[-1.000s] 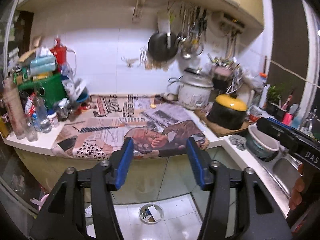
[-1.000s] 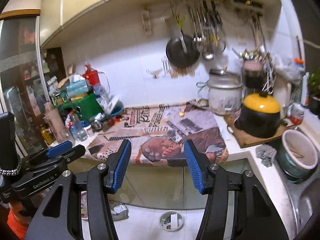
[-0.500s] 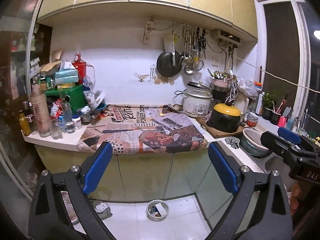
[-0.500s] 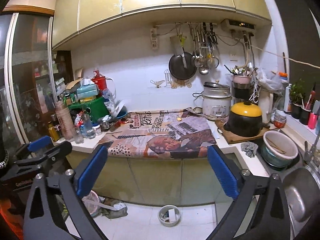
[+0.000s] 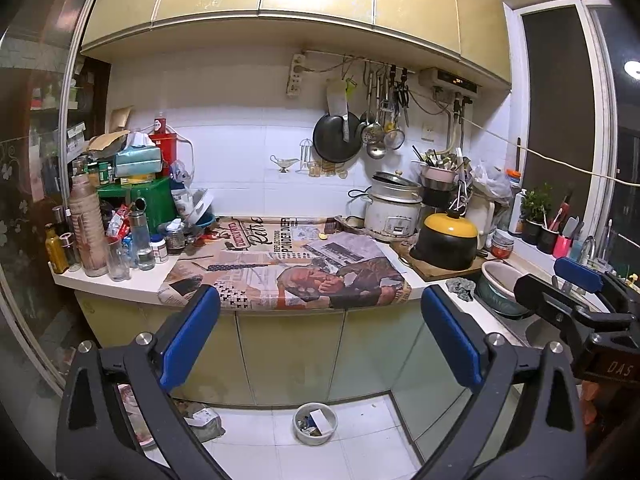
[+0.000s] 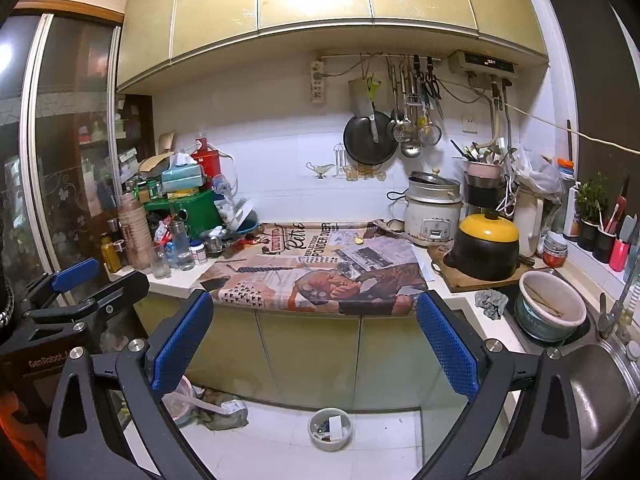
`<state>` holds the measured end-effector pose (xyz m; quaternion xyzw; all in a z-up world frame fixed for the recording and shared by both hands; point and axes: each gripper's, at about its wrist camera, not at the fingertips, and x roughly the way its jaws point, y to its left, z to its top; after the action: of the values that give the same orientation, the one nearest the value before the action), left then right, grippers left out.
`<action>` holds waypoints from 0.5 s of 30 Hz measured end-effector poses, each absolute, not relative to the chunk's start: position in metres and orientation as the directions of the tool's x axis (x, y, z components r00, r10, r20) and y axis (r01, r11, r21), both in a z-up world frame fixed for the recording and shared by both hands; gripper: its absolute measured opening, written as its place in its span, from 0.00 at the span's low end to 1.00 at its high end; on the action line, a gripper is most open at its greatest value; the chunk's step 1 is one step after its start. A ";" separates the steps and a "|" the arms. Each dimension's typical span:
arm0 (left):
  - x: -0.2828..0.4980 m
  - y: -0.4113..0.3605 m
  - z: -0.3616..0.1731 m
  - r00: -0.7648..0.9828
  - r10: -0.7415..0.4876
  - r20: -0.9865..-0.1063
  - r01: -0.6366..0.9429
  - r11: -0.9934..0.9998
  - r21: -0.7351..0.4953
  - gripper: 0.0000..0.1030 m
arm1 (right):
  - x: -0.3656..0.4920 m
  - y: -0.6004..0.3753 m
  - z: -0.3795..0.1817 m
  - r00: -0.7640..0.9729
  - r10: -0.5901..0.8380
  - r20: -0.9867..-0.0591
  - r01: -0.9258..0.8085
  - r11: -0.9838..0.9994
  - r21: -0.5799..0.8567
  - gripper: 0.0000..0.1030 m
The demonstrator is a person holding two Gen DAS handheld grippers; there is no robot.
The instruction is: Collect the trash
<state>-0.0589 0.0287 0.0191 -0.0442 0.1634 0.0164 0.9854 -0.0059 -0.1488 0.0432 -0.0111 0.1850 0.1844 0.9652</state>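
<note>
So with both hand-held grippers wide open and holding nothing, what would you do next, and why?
Probably lower the right hand-held gripper toward the crumpled litter on the floor by the cabinets. Both it and the left hand-held gripper are empty, well back from the counter, and that litter looks the nearest trash.

A small round bowl of scraps (image 5: pixel 315 423) sits upright on the white floor below the counter (image 5: pixel 120 284) — crumpled litter (image 5: pixel 202 420) lies leftward, against the cabinet base.
</note>
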 end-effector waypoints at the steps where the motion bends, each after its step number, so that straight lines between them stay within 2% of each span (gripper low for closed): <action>1: -0.059 0.028 0.019 0.946 0.019 -0.325 -0.048 0.996 -0.080 0.98 | -0.005 -0.150 0.043 0.863 0.351 -0.363 -0.359 0.932 0.049 0.98; 15: -0.047 0.018 0.025 0.946 -0.010 -0.325 -0.017 0.997 -0.080 0.98 | 0.000 -0.165 0.049 0.863 0.349 -0.366 -0.348 0.935 0.073 0.98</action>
<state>-0.0474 0.0177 0.0245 -0.0409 0.1649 0.0017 0.9855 -0.0001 -0.1646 0.0488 0.0021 0.1899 0.1805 0.9651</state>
